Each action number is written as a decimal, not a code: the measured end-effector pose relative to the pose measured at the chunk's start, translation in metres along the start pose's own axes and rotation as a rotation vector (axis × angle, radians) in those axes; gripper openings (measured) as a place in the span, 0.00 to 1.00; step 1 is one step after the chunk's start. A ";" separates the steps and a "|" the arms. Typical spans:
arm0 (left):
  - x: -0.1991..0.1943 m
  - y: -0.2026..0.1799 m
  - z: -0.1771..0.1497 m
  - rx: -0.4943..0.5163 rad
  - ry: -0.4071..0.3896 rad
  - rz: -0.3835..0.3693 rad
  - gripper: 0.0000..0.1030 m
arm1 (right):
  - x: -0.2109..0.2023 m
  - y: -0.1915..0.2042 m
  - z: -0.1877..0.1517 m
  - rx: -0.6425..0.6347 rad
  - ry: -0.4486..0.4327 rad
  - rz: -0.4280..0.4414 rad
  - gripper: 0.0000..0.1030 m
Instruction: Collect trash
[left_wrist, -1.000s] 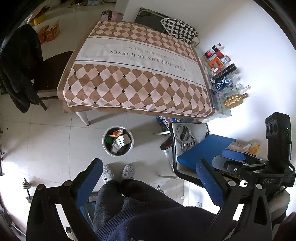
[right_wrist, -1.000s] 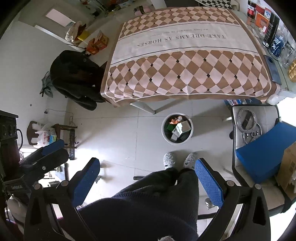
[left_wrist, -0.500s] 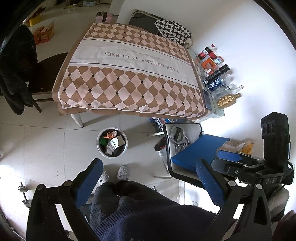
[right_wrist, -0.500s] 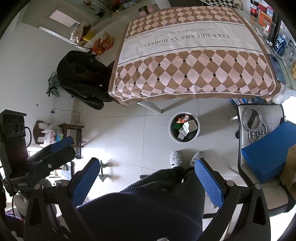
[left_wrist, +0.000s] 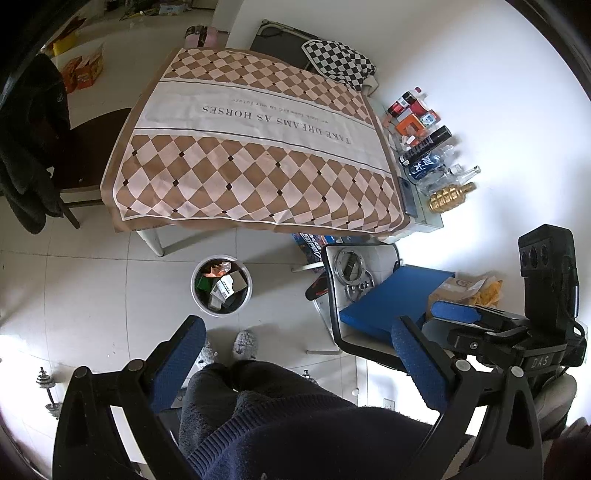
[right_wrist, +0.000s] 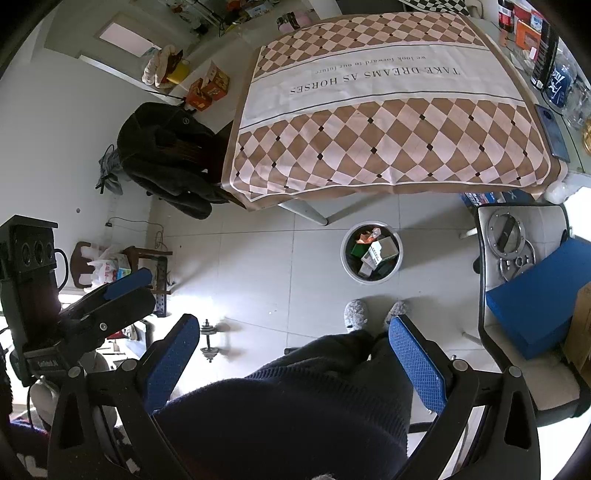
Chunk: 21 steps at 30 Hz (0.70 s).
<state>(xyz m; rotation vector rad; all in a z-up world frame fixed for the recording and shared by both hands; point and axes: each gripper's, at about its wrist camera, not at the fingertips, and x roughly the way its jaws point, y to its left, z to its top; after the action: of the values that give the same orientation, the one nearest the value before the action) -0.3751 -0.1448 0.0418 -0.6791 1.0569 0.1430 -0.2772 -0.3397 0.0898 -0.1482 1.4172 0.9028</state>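
The table (left_wrist: 258, 155) under its checked cloth shows no loose scrap on top in either view, and you have nothing visible to pick off the tiled floor (left_wrist: 92, 288) around it, so by my reading the collecting is done or close to it; the clutter along the far right edge, bottles (left_wrist: 436, 162) and cartons, looks like kept goods, not waste. The trash bin (left_wrist: 221, 285) stands on the floor just near of the table's near edge, in front of your slippers (right_wrist: 356, 314), well below both tools. It is round, pale-rimmed, dark inside, roughly full: a white carton (right_wrist: 380, 251), a green piece, an orange wrapper. Your left gripper (left_wrist: 295, 365) hangs with jaws wide and empty; your right gripper (right_wrist: 295, 363) likewise, wide, nothing between the blue pads
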 end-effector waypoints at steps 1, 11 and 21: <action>0.000 0.000 0.000 -0.001 0.000 0.001 1.00 | 0.000 0.000 0.000 0.002 0.000 0.000 1.00; -0.004 -0.003 -0.001 0.015 0.011 -0.016 1.00 | -0.002 0.002 -0.005 0.008 0.001 -0.006 1.00; -0.006 0.000 -0.002 0.019 0.011 -0.015 1.00 | -0.003 0.000 -0.006 0.009 0.001 -0.003 1.00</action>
<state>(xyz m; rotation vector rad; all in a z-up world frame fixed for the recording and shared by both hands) -0.3791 -0.1448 0.0462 -0.6711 1.0625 0.1165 -0.2819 -0.3441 0.0910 -0.1443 1.4217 0.8940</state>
